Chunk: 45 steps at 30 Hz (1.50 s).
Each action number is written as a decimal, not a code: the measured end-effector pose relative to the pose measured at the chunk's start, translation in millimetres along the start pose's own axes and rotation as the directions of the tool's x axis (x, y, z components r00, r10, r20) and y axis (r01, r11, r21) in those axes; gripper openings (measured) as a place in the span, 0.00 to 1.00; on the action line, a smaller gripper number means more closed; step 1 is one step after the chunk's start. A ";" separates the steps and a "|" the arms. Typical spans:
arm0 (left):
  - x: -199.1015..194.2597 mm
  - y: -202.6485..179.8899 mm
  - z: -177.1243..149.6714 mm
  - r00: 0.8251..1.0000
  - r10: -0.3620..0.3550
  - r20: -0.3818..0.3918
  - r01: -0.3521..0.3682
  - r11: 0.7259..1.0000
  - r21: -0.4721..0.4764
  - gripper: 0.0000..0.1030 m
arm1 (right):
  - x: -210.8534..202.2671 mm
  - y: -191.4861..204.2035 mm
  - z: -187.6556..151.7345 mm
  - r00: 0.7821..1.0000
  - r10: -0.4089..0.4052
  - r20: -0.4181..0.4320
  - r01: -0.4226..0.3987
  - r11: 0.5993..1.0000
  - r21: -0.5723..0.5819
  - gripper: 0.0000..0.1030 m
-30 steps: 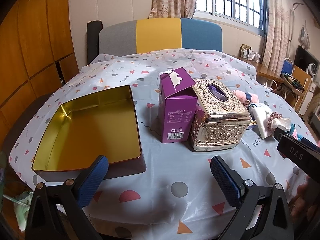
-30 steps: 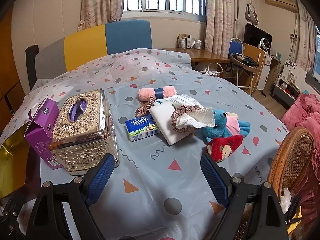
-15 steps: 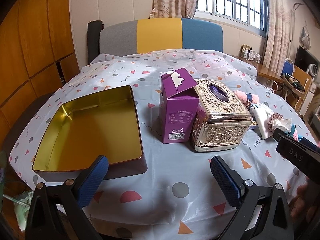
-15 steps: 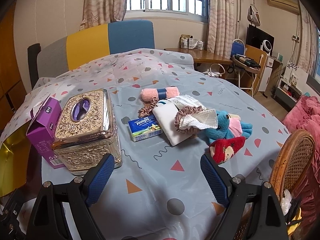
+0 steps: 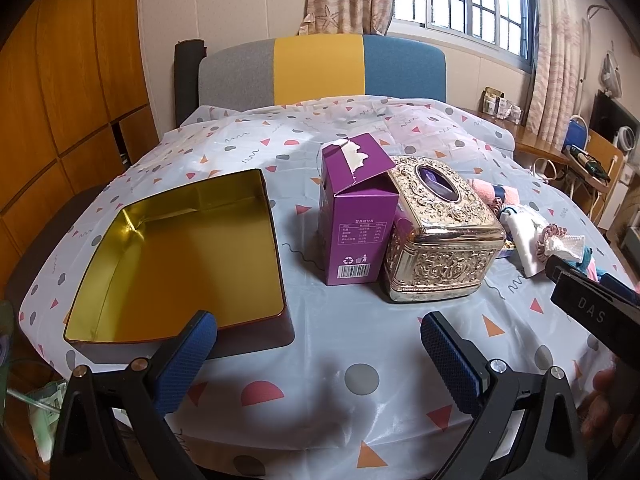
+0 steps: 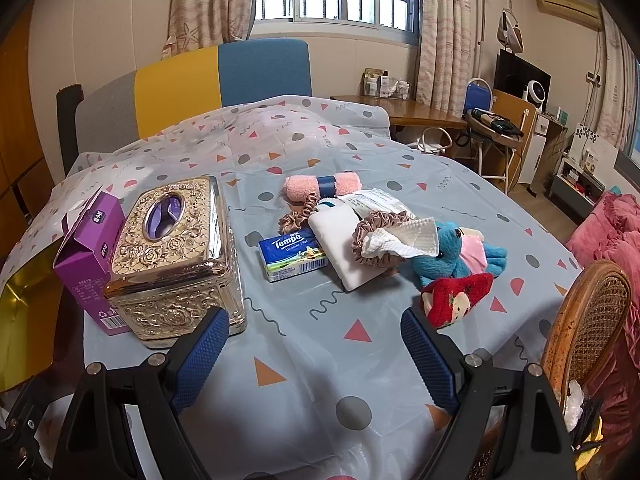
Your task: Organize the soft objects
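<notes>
1. A table under a patterned cloth (image 6: 320,340) carries everything. A multicoloured chair back (image 5: 320,68) stands at its far side and a wicker chair (image 6: 592,320) at the near right corner.
2. The left gripper (image 5: 318,354) hovers over the near edge with its blue-padded fingers wide apart and nothing between them. The right gripper (image 6: 314,354) is likewise spread and empty, low over bare cloth.
3. An ornate gold tissue box (image 6: 176,256) stands between the tin and the soft things, with a purple carton (image 5: 354,224) touching its left side, top flap torn open.
4. One open tin (image 5: 180,256), gold inside, lies at the left and holds nothing.
5. The soft things lie in one loose heap right of the tissue box:
   - one rolled pink towel (image 6: 320,186) with a blue band
   - two scrunchies (image 6: 298,216)
   - one white pouch (image 6: 344,236)
   - one folded white cloth (image 6: 404,236)
   - one blue plush toy (image 6: 452,250)
   - one red plush toy (image 6: 456,298)
6. One tissue pack (image 6: 294,254) lies against the pouch.
</notes>
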<state>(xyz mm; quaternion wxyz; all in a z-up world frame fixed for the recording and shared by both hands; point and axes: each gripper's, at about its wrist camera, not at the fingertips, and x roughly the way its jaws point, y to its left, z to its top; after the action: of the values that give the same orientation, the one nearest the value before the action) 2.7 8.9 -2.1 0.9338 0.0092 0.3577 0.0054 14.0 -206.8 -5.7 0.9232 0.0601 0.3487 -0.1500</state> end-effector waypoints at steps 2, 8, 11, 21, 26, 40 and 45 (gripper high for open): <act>0.0 -0.7 -0.2 1.000 0.000 0.000 0.000 1.000 0.000 1.00 | 0.1 -0.2 0.1 1.000 -0.001 0.001 0.001 1.000 0.001 0.87; -0.2 -1.2 -0.4 1.000 0.000 -0.001 0.000 1.000 0.002 1.00 | 0.3 0.3 -0.2 1.000 0.001 -0.001 -0.001 1.000 -0.001 0.87; -0.4 -1.9 -0.8 1.000 0.000 0.000 0.000 1.000 0.003 1.00 | 0.4 0.0 -0.5 1.000 0.001 -0.002 -0.001 1.000 -0.001 0.87; -0.7 -2.3 -1.1 1.000 0.001 -0.002 -0.001 1.000 0.003 1.00 | 0.4 -0.4 -0.9 1.000 -0.001 -0.002 0.001 1.000 -0.003 0.87; -0.8 -2.6 -1.2 1.000 0.000 -0.002 0.000 1.000 0.004 1.00 | 0.2 -0.4 -1.1 1.000 -0.001 -0.003 0.001 1.000 -0.004 0.87; 1.1 -6.9 -0.7 0.999 -0.036 -0.010 0.036 0.999 0.018 1.00 | 0.8 -2.1 -1.3 1.000 0.000 -0.004 0.000 1.000 -0.002 0.87; -3.9 -12.3 6.6 0.954 -0.301 -0.008 0.301 0.953 0.025 1.00 | -0.9 -19.6 12.6 1.000 0.021 0.003 -0.021 1.000 0.021 0.87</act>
<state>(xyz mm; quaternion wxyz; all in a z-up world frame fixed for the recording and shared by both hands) 4.2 -3.5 5.2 0.9227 -0.0332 0.3570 -0.1416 14.9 -227.8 4.2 0.9245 0.0735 0.3453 -0.1439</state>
